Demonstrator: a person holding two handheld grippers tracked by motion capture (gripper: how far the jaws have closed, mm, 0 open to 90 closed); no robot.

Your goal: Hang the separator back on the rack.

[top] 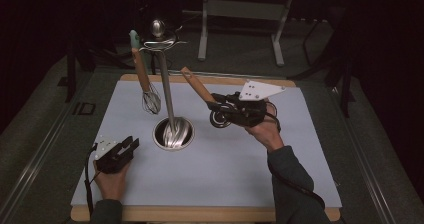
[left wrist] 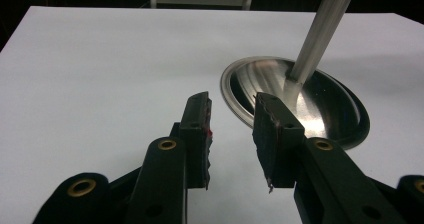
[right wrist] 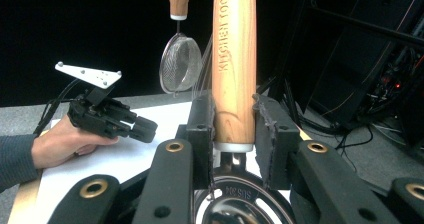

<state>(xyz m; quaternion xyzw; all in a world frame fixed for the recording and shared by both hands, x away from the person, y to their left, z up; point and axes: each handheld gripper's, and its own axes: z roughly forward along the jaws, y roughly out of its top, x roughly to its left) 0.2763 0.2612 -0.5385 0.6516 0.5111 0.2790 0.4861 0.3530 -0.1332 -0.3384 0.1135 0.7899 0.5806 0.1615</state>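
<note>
A steel stand has a round dished base [top: 173, 134] [left wrist: 330, 99] and a tall pole [top: 167, 94] [left wrist: 320, 29] on the white mat [top: 225, 164]. A wooden-handled whisk [top: 150, 101] [right wrist: 180, 64] hangs from the hooks at the pole's top. My right gripper [top: 212, 105] [right wrist: 234, 134] is shut on the wooden handle of a pizza cutter [top: 197, 86] [right wrist: 234, 59], held above the mat right of the stand with its wheel [top: 219, 119] by the jaws. My left gripper [top: 131, 144] [left wrist: 232, 119] [right wrist: 142, 129] rests open on the mat left of the base, with nothing between its jaws.
The mat lies on a wooden board whose edge [top: 200, 214] runs along the near side. A metal frame with legs [top: 240, 9] stands on the dark floor behind. Cables [right wrist: 360, 134] lie on the floor in the right gripper view.
</note>
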